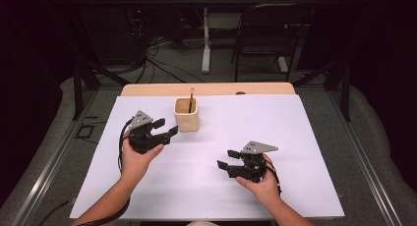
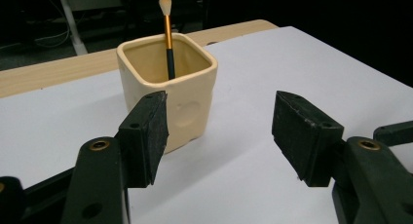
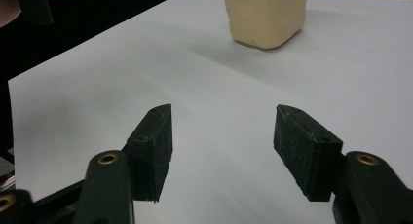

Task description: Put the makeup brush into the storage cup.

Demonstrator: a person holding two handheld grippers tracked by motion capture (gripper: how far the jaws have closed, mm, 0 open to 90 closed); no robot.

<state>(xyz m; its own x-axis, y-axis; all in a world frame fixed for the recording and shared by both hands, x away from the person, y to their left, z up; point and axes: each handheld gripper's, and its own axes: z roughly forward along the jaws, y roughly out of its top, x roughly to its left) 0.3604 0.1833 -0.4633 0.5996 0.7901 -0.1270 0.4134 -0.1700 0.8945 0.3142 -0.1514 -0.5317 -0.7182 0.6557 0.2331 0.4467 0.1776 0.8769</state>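
Left gripper [image 1: 166,127] sits just beside the square cream ceramic cup [image 1: 186,115] holding a black-and-orange brush [image 2: 167,36], jaws apart, empty. Right gripper [image 1: 227,158] is well apart from that cup, jaws spread too.

A white sheet [image 1: 275,137] covers most of a wooden table [image 1: 147,90], whose bare edge shows along the far side. Beyond it, at about one o'clock, a black chair [image 1: 268,32] stands on the grey floor [image 1: 172,71]; a white table leg [image 1: 205,39] rises at twelve o'clock, with cables [image 1: 152,59] lying at eleven.
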